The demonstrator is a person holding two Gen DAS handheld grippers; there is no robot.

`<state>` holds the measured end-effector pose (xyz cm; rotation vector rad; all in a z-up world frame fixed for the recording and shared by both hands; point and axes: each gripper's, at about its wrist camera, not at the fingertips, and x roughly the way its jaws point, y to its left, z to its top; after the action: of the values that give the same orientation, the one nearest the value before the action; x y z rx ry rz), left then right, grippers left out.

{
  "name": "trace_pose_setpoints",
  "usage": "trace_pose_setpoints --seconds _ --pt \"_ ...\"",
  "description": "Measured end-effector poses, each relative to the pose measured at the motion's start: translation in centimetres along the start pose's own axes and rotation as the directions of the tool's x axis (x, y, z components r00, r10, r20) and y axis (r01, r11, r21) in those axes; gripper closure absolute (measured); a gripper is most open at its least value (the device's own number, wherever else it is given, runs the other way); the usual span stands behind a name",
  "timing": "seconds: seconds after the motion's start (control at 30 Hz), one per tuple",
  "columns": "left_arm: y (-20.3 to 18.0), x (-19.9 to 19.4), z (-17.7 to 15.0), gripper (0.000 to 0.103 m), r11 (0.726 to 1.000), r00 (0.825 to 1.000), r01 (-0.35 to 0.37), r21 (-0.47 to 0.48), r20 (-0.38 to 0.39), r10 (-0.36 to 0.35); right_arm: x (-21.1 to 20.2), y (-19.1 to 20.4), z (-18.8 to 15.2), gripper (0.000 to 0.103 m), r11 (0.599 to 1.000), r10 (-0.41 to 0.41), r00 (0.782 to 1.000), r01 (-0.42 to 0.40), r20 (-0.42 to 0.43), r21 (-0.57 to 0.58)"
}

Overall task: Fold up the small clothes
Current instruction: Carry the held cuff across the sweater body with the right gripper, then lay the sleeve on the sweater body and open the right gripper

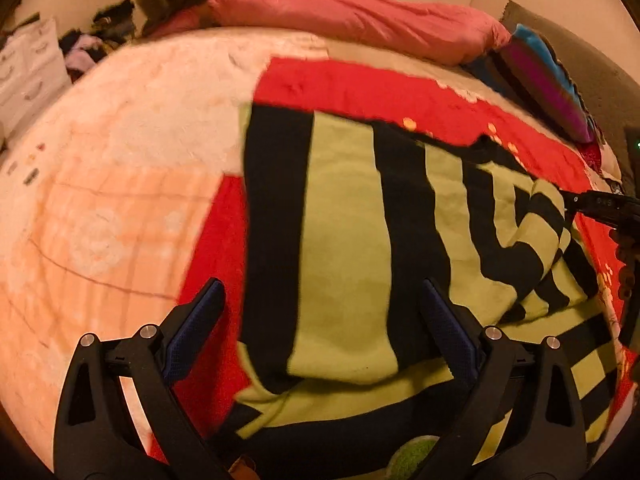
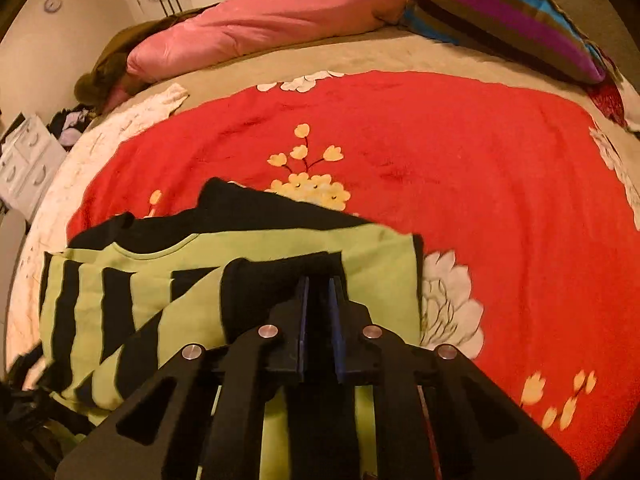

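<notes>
- Striped top [image 1: 344,240], green and black, lay on the red floral blanket [image 2: 460,160] spread over the bed; partly folded, one sleeve doubled across the body.
- Left gripper [image 1: 320,328]: jaws wide apart, straddling the near folded edge of the top and holding nothing. Judged to be free so it could take a new hold or smooth the fold.
- Right gripper [image 2: 319,312]: jaws narrow, pinching black cloth at the top's sleeve or edge; exact part unclear. The grip probably served to carry that portion over the body.
- Neckline visible in the right wrist view, facing away from the camera toward the far side.
- Pink duvet [image 2: 260,20] and striped pillow [image 2: 520,16] lay at the far end, well apart from the work.
- Judgement: fold mid-way; the bunched sleeve could slip if dropped unevenly.
</notes>
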<state>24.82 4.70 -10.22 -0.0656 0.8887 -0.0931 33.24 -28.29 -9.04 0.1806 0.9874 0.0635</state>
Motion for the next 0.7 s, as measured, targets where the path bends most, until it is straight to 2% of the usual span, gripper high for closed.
trace_pose_setpoints --seconds 0.07,0.13,0.23,0.3,0.37,0.4,0.43,0.57,0.67,0.7 --pt "-0.4 -1.3 0.3 0.013 1.0 0.998 0.012 0.021 0.062 -0.013 -1.3 -0.5 -0.2 0.092 0.998 0.058 0.998 -0.058 0.024 -0.014" --pt "-0.9 -2.2 0.7 0.013 0.998 0.993 0.048 0.036 0.104 -0.052 -2.7 -1.0 -0.8 0.079 0.993 0.109 0.993 -0.107 0.042 -0.05" --pt "-1.5 -1.7 0.4 0.013 0.997 0.994 0.059 0.054 0.085 -0.064 -3.9 -1.4 -2.4 0.077 0.978 0.171 0.985 -0.168 0.009 -0.127" --pt "-1.8 -0.6 -0.1 0.013 0.997 0.998 0.052 0.06 0.041 -0.055 -4.1 -1.1 -3.4 0.076 0.967 0.168 0.986 -0.169 -0.021 -0.19" --pt "-2.0 0.3 -0.5 0.013 0.997 0.999 0.045 0.07 0.004 -0.046 -4.0 -0.5 -4.0 0.07 0.958 0.158 0.987 -0.163 -0.038 -0.235" --pt "-2.2 0.4 -0.7 0.013 0.996 0.999 0.041 0.076 -0.004 -0.04 -3.9 -0.3 -4.2 0.062 0.956 0.151 0.988 -0.156 -0.039 -0.246" --pt "-2.3 0.6 -0.8 0.013 0.996 0.999 0.033 0.087 -0.008 -0.033 -3.7 -0.1 -4.3 0.058 0.956 0.147 0.988 -0.152 -0.039 -0.249" --pt "-2.2 0.9 -0.9 0.013 0.995 0.999 0.036 0.089 -0.02 -0.035 -2.7 0.2 -3.8 0.058 0.967 0.151 0.988 -0.153 -0.029 -0.203" --pt "-1.9 1.2 -1.1 0.013 0.996 0.999 0.041 0.078 -0.03 -0.038 -0.2 -0.7 -3.8 0.065 0.988 0.062 0.991 -0.078 -0.122 -0.131" --pt "-1.9 1.2 -1.2 0.012 0.996 0.999 0.042 0.077 -0.029 -0.04 0.4 -1.4 -4.0 0.066 0.992 0.08 0.987 -0.092 -0.14 -0.084"
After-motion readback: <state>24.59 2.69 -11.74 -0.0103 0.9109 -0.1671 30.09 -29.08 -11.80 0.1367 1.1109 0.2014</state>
